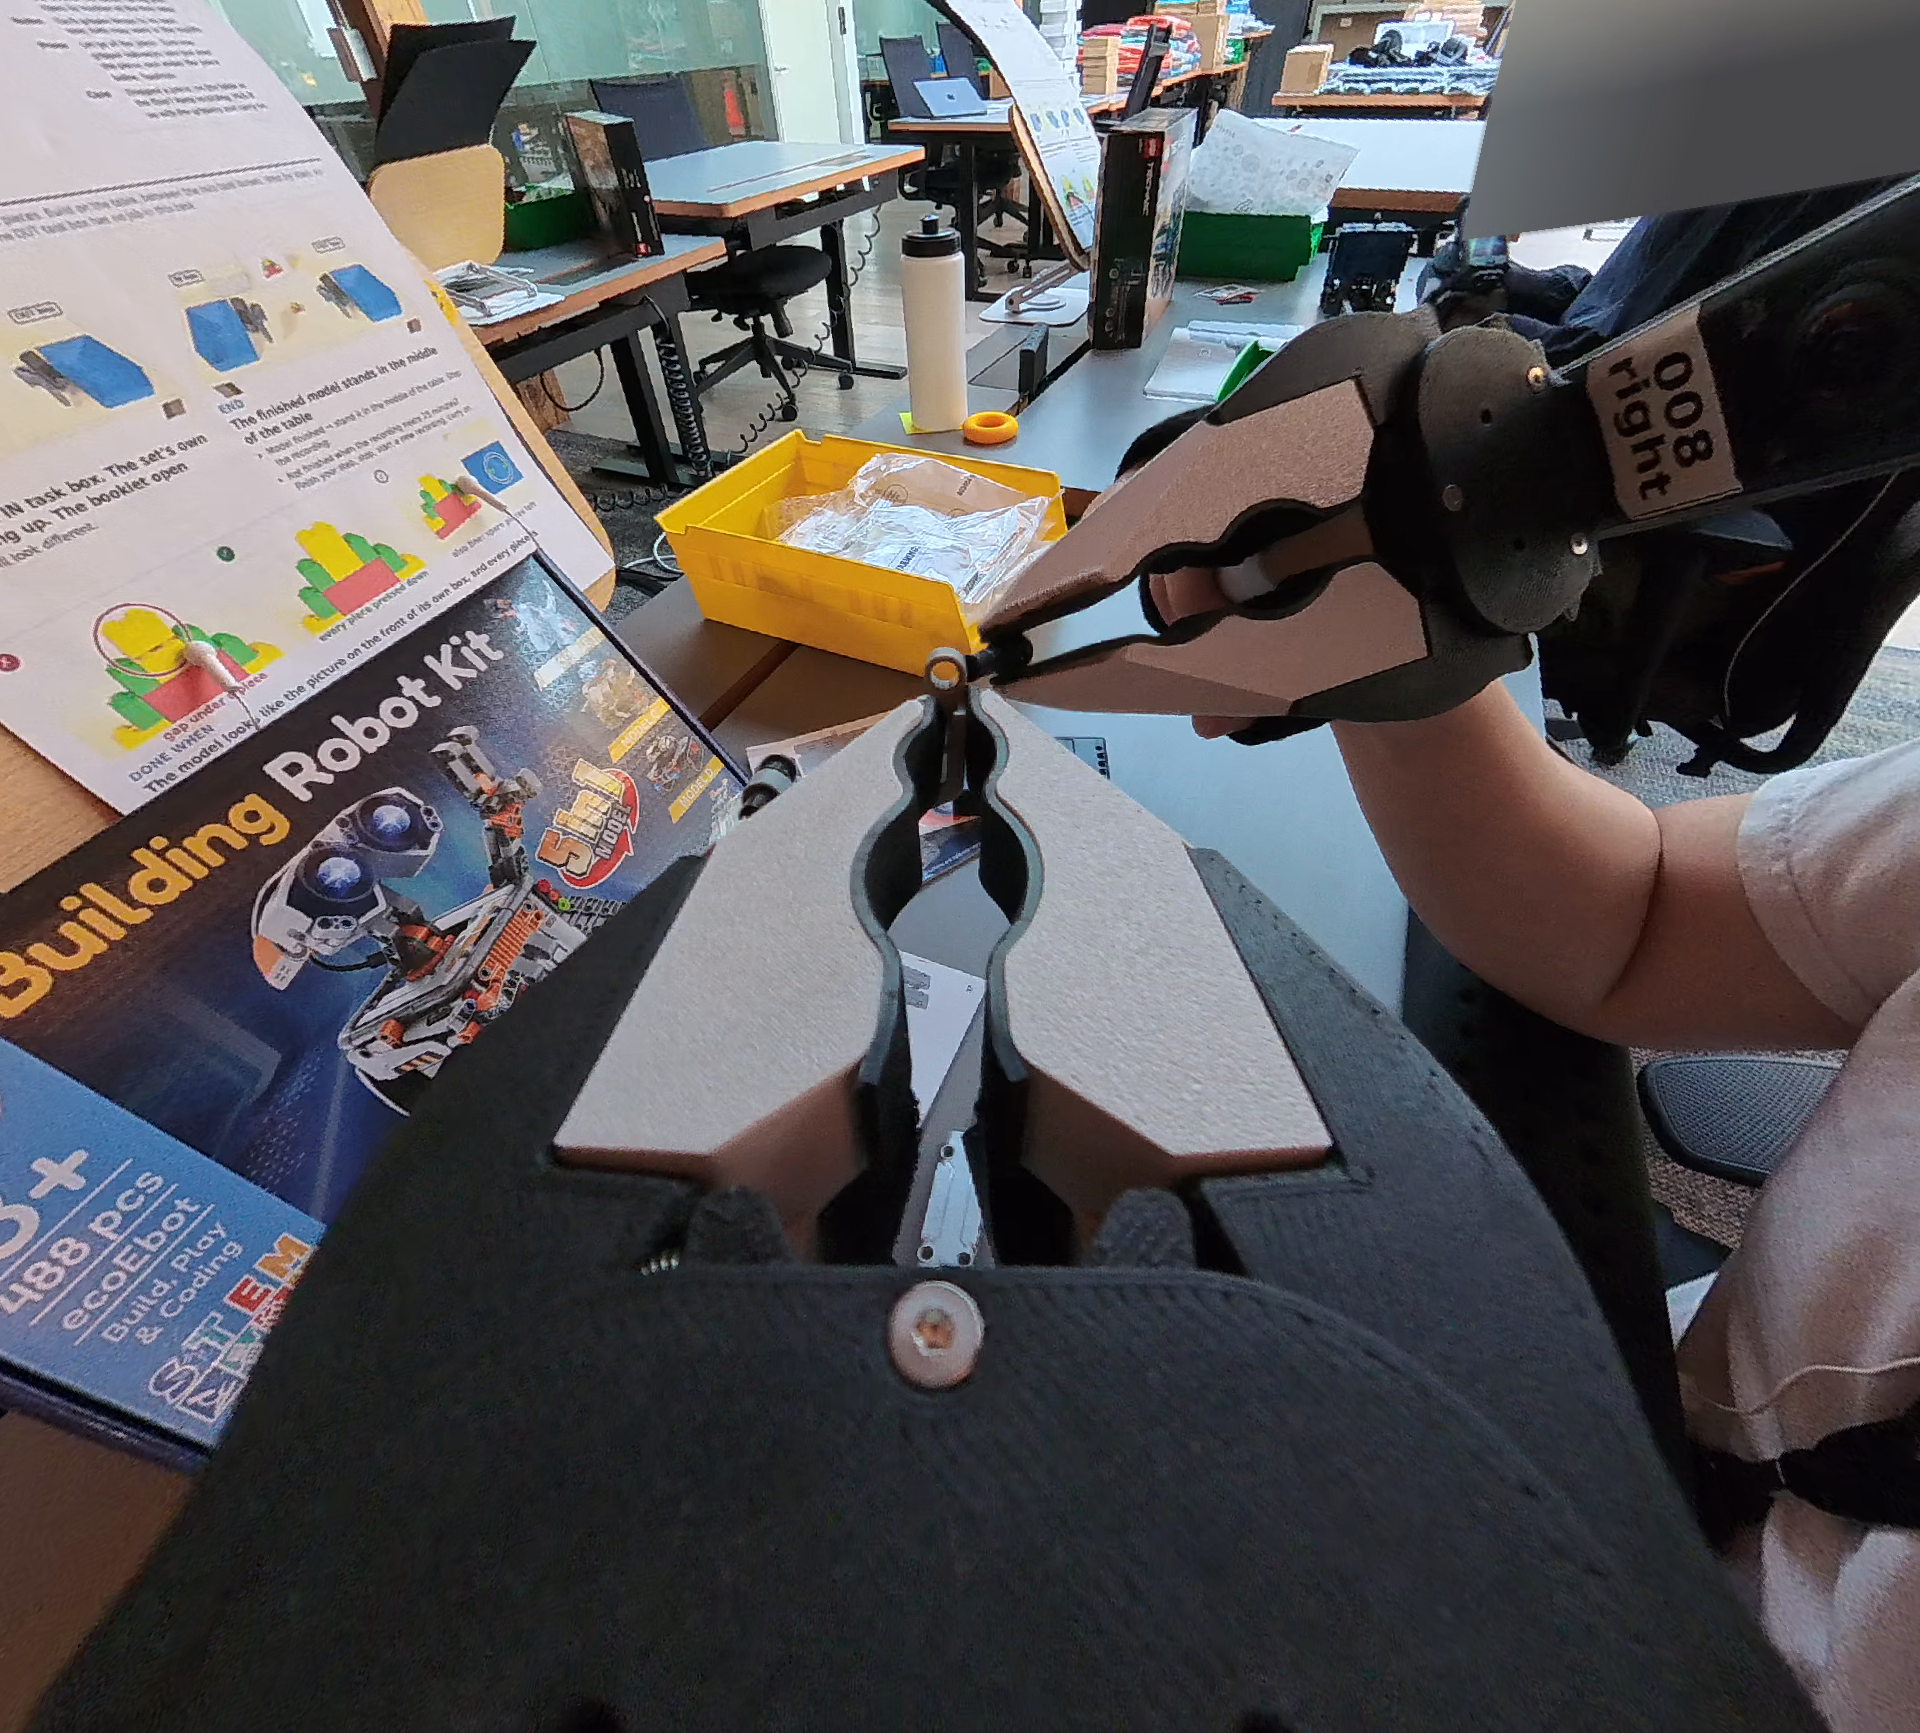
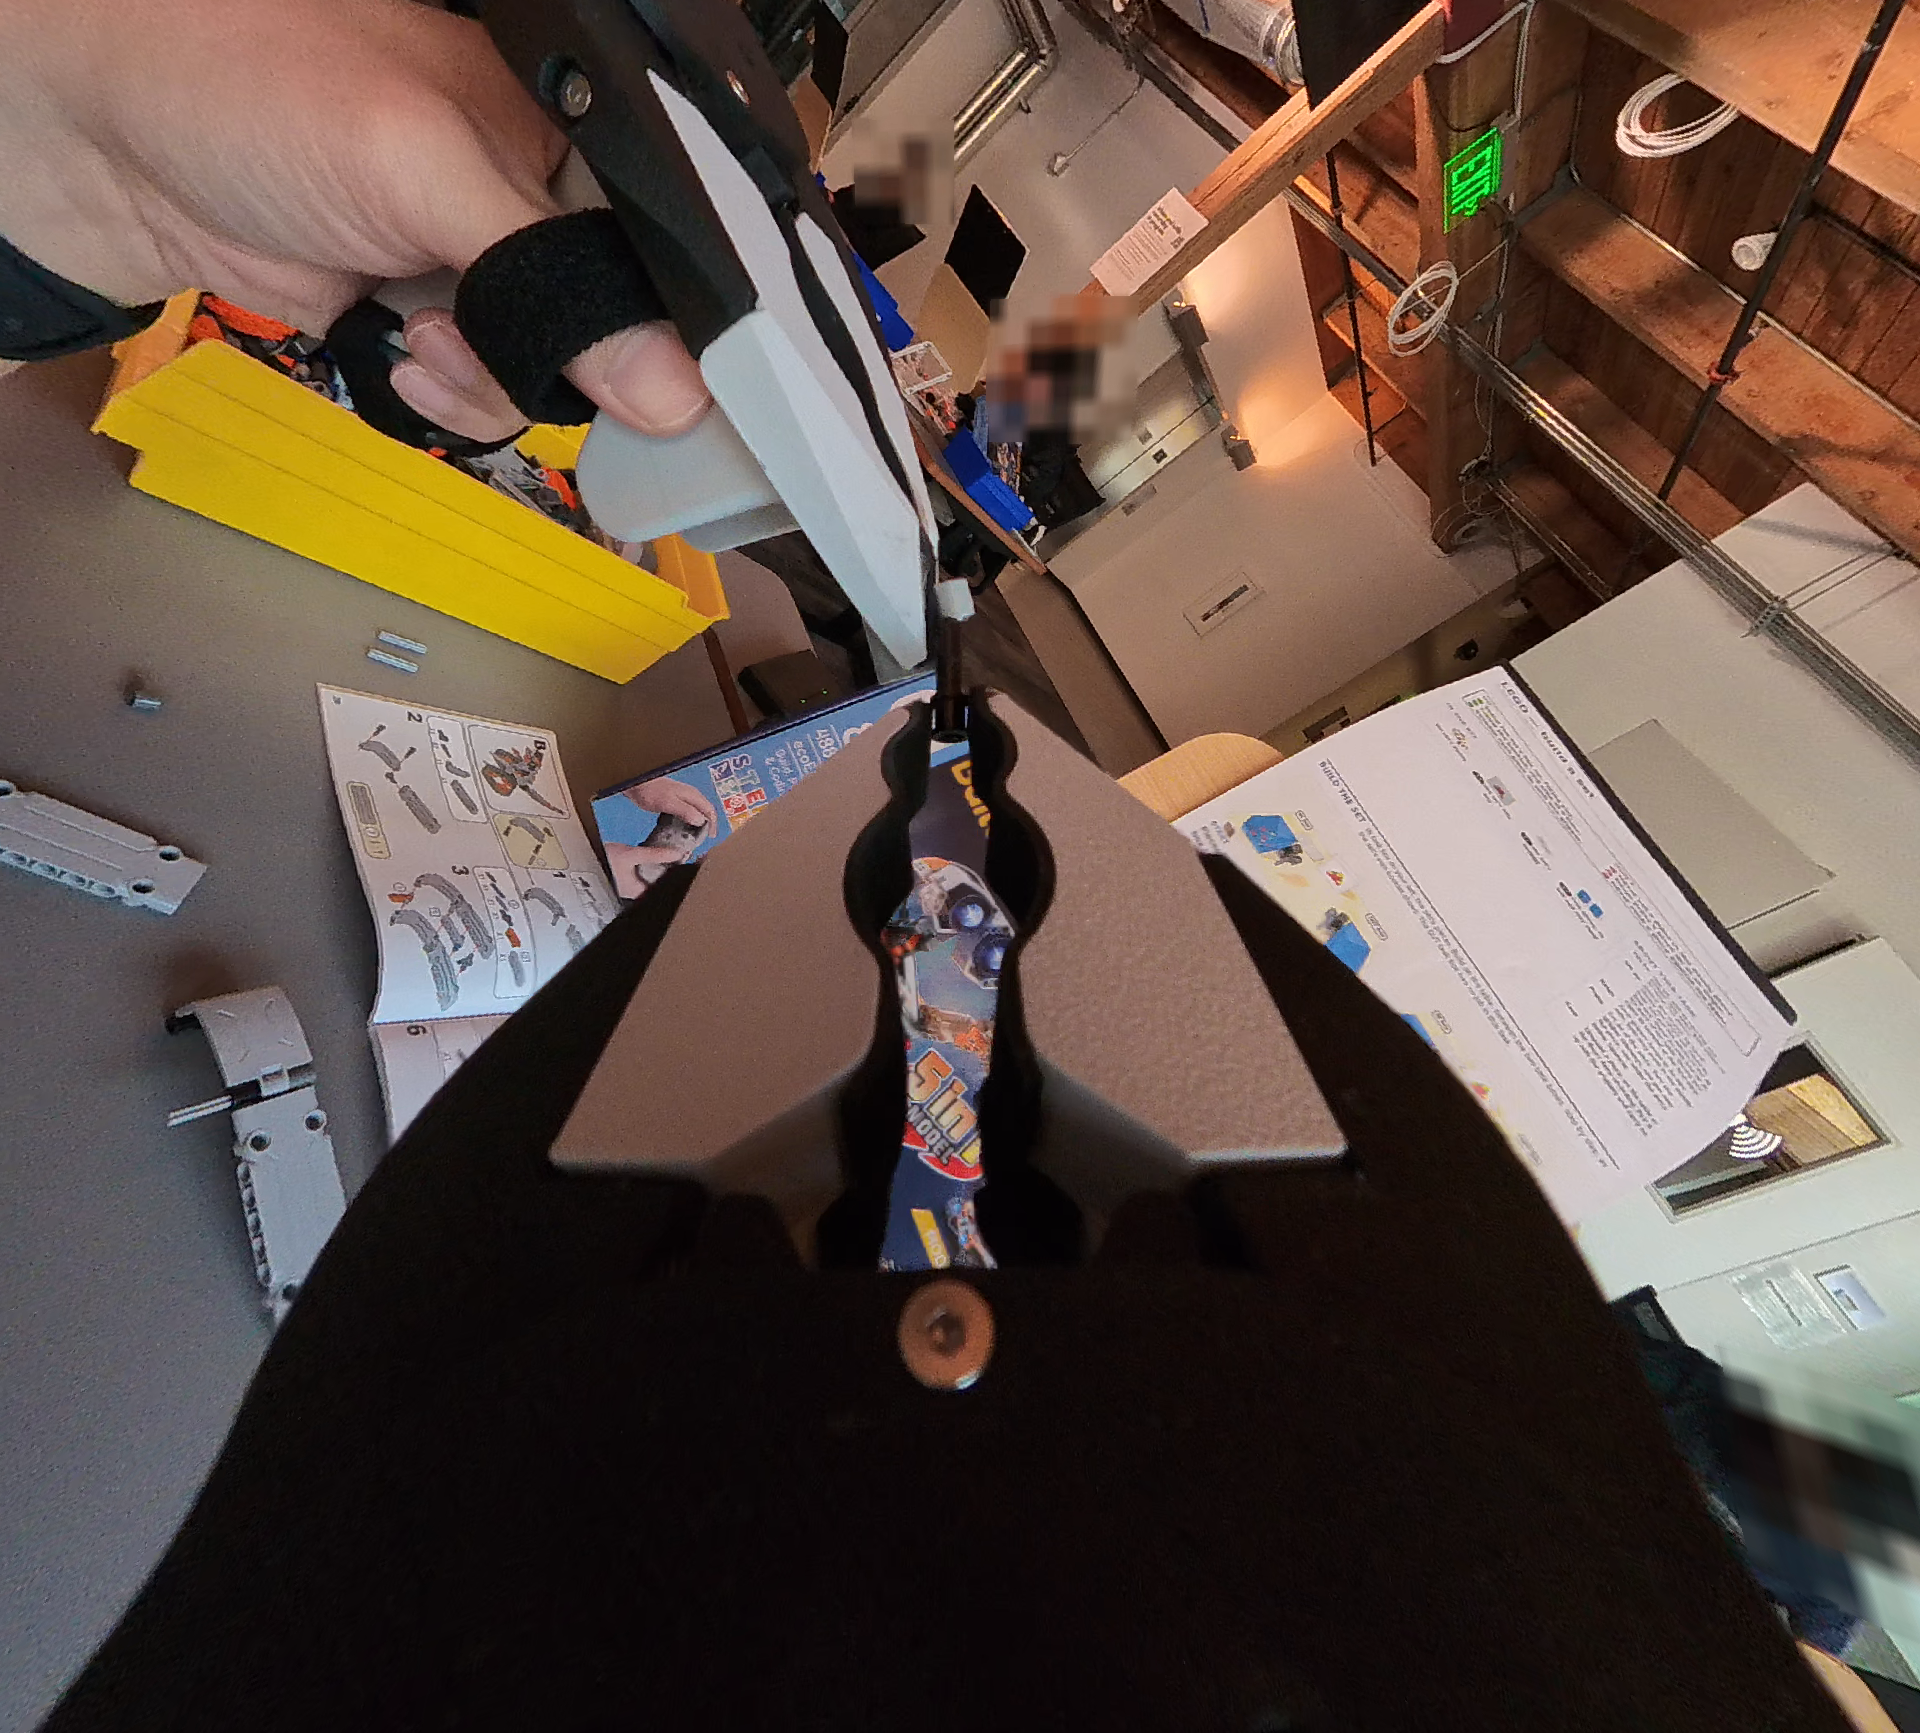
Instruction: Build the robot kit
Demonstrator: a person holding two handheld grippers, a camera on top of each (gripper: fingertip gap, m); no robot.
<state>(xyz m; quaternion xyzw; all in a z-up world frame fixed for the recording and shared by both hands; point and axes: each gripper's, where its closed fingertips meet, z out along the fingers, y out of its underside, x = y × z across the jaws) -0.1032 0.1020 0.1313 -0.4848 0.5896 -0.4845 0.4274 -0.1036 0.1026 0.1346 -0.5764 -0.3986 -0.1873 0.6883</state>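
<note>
My left gripper [image 1: 951, 709] is shut on a small dark grey connector [image 1: 943, 673] whose ring end sticks out above the fingertips. My right gripper [image 1: 994, 657] comes in from the right, shut on a short black pin, with its tips right at that ring. In the right wrist view my right gripper [image 2: 948, 715] holds the black pin [image 2: 950, 660] upright. The pin's far end meets a small pale piece [image 2: 954, 600] at the tips of the left gripper [image 2: 925, 615]. Both grippers are held in the air above the table.
A yellow bin [image 1: 727, 530] holding clear plastic bags stands behind the grippers. A blue robot kit box [image 1: 364, 852] and a printed instruction sheet [image 1: 208, 333] stand at the left. An open booklet [image 2: 468, 852], grey beams [image 2: 94, 852] and a curved grey panel [image 2: 260, 1112] lie on the table. Only a small space, under 4 cm, lies between the two pairs of fingers. Left tips and right tips are each some 30 cm from the curved grey panel [image 2: 260, 1112].
</note>
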